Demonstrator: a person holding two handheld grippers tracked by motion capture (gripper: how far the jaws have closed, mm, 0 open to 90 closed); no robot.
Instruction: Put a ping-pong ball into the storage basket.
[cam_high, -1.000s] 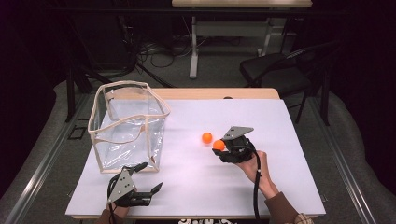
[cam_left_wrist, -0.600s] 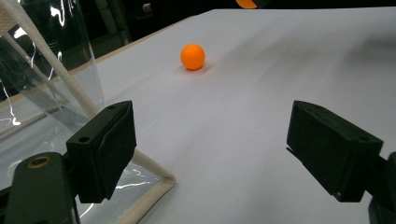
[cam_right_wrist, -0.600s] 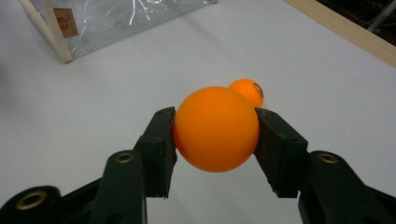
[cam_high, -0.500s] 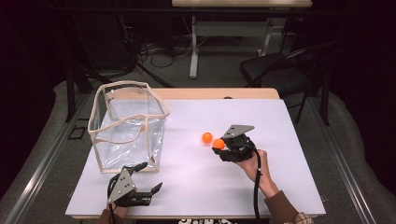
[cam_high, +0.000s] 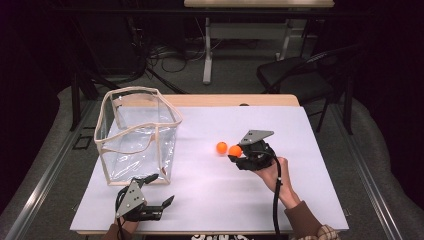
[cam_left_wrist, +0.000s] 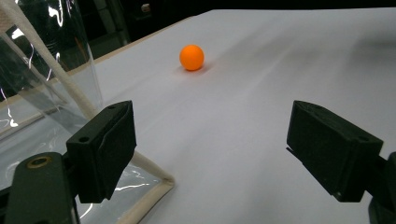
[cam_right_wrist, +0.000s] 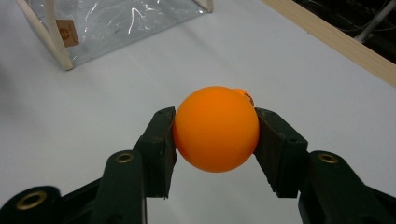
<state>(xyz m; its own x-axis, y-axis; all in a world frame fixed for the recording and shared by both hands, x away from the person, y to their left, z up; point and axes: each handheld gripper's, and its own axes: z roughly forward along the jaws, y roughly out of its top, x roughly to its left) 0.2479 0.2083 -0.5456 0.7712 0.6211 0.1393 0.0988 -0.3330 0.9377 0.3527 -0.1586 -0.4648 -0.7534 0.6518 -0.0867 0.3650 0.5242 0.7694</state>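
Two orange balls are near the middle of the white table (cam_high: 210, 200). My right gripper (cam_high: 236, 154) (cam_right_wrist: 215, 130) is shut on one orange ball (cam_high: 235, 150) (cam_right_wrist: 216, 128), both pads pressing its sides just above the table. The second orange ball (cam_high: 221, 147) (cam_left_wrist: 192, 57) lies loose on the table just left of it; its edge (cam_right_wrist: 243, 94) peeks out behind the held ball. My left gripper (cam_high: 161, 189) (cam_left_wrist: 210, 149) rests at the front left, jaws wide open with nothing between them, beside the clear bag's near corner.
A clear plastic bag (cam_high: 136, 132) (cam_left_wrist: 42, 79) (cam_right_wrist: 112, 23) with beige trim stands open-topped at the table's left. The wooden table edge (cam_high: 235, 100) runs along the back. A dark chair (cam_high: 300, 75) stands beyond the table.
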